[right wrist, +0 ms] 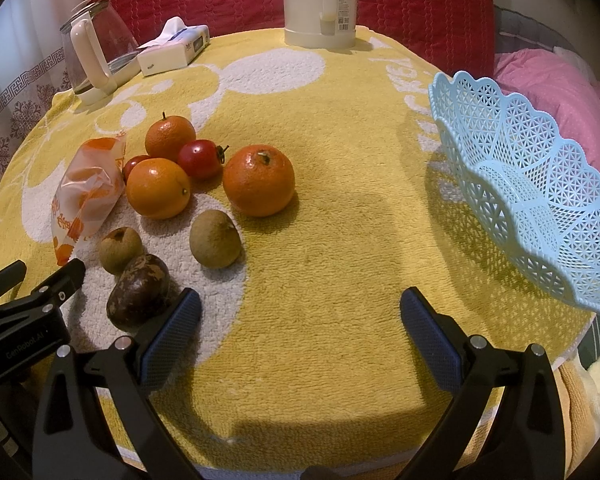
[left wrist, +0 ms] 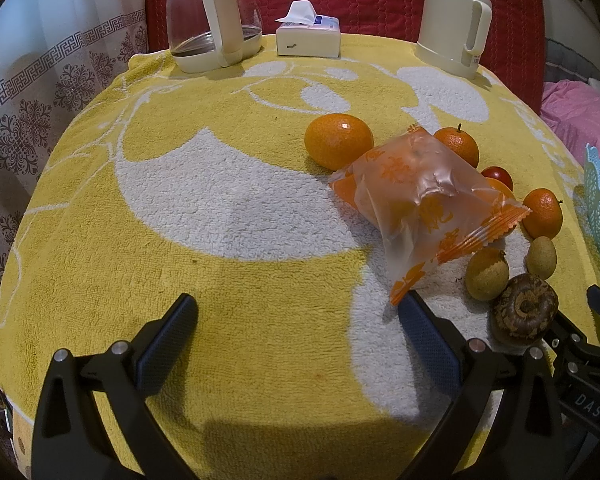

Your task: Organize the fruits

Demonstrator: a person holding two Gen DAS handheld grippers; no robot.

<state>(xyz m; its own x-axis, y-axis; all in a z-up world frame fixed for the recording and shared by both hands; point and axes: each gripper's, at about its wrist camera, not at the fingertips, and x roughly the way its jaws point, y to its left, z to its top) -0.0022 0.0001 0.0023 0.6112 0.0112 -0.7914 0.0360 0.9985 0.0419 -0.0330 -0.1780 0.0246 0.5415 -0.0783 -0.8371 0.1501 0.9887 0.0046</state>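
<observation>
Both tools — the left gripper [left wrist: 296, 320] and the right gripper [right wrist: 300, 312] — hovered with jaws spread and empty at the frame bottoms. The fruits [right wrist: 258, 180] lay clustered left of centre on the yellow towel [right wrist: 340, 240]; the blue basket [right wrist: 540, 200] sat at right.

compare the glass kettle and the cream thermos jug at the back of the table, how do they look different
The glass kettle has a clear, rounded body on a cream base; the thermos jug is opaque cream throughout and taller and straighter. Both stand upright at the table's far edge, each with a cream handle.
</observation>
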